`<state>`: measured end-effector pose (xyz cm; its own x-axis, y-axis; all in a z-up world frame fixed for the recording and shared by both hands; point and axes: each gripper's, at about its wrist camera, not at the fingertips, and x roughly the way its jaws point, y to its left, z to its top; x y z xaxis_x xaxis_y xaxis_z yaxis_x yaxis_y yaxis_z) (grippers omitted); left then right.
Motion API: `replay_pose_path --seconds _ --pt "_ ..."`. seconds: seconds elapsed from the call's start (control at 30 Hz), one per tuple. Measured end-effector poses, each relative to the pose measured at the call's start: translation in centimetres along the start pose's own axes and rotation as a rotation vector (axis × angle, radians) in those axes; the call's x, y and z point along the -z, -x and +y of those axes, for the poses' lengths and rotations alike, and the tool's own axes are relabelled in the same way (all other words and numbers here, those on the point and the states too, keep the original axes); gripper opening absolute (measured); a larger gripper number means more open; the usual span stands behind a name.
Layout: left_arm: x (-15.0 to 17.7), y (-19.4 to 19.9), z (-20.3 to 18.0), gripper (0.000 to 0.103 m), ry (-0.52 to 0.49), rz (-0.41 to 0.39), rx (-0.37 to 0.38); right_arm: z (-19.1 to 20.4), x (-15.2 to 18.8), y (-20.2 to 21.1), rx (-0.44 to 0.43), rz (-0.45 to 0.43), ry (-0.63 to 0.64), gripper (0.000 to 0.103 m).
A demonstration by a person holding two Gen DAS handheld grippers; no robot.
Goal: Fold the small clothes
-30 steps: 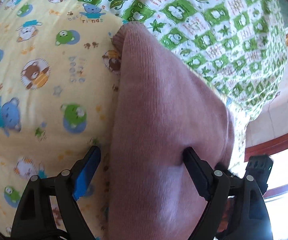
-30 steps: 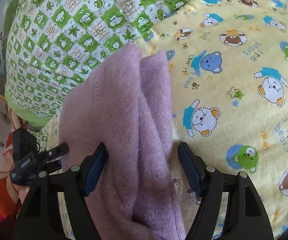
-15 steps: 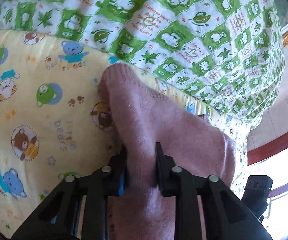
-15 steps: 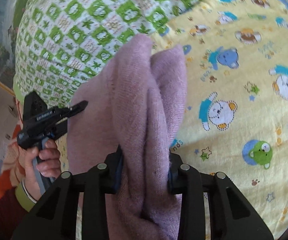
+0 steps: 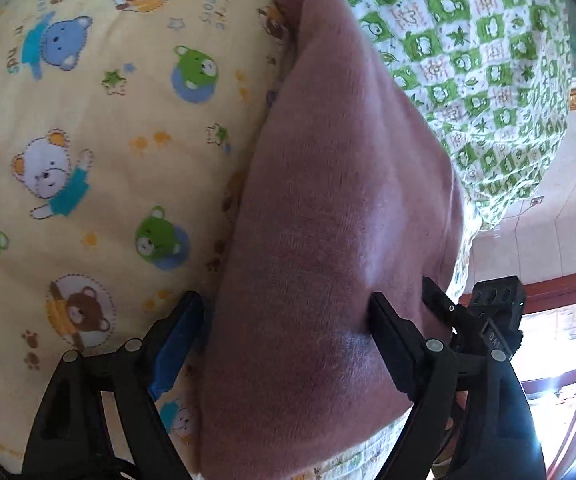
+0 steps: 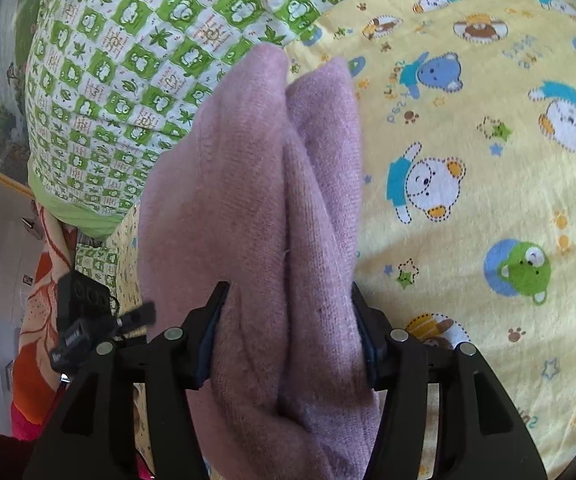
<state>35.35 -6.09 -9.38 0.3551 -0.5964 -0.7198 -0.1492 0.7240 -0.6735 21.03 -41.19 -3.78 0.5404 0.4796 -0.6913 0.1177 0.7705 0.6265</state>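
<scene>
A soft, light pink knit garment (image 5: 328,240), bunched in thick folds near the bed (image 6: 468,200) edge, is straddled by the opening left claw (image 5: 284,332), while the opening right claw (image 6: 288,332) seemingly still touches it; it is best pinched at a fold.

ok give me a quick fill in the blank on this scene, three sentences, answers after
1. The knit garment between the fingers of the right gripper is ____ in colour.
2. It lies on a yellow blanket printed with cartoon ____.
3. The checked quilt beyond it is white and ____.

Missing words: pink; bears; green
</scene>
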Motion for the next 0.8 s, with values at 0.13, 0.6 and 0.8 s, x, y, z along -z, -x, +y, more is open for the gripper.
replay_pose_path --seconds 0.13,0.6,0.8 --pt "0.1 0.1 -1.2 0.051 -0.068 -0.016 -0.018 0.4 0.2 -0.6 -0.007 0.006 0.000 0.054" --pt "3.2 13.0 0.8 0.038 -0.063 -0.216 0.034 9.2 3.9 1.8 -0.135 -0.077 0.073 0.037" --pt "5.5 19.1 4.8 0.038 -0.027 -0.283 -0.034 14.5 6.8 -1.5 -0.212 -0.027 0.151 0.037"
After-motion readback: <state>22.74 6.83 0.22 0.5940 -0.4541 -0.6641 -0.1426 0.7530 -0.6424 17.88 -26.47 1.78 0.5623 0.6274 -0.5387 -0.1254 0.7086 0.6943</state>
